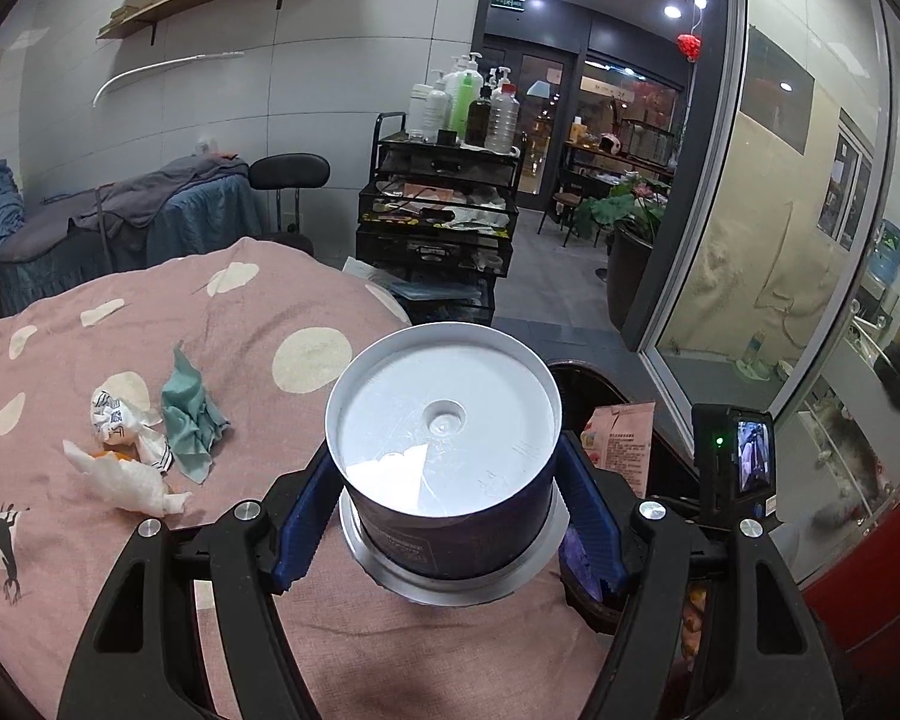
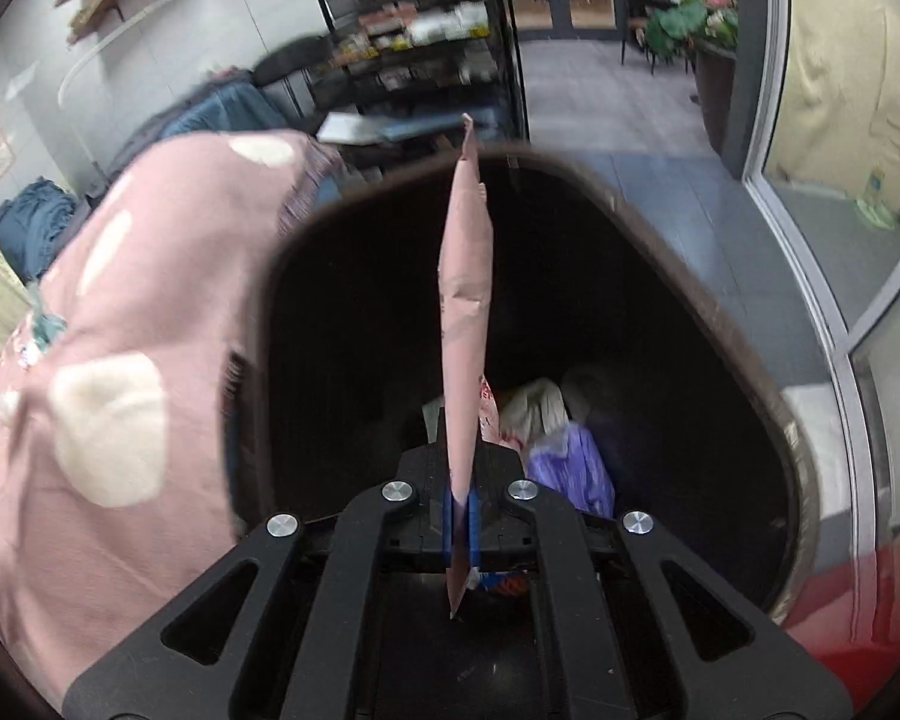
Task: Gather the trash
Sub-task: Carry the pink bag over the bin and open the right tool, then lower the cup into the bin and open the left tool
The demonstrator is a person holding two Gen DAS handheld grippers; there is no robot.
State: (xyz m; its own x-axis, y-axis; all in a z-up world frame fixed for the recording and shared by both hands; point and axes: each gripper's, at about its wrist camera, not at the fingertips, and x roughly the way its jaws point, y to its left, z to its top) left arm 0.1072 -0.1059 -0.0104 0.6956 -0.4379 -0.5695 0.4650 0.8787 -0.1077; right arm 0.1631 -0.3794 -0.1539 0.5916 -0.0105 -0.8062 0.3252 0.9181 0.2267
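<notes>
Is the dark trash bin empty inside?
No. The dark trash bin already holds a crumpled purple wrapper and whitish crumpled paper at its bottom.

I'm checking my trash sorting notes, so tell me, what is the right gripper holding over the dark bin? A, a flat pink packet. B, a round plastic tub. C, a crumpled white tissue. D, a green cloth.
A: the right gripper pinches a flat pink packet edge-on above the open bin; the round tub sits between the left gripper's fingers.
</notes>
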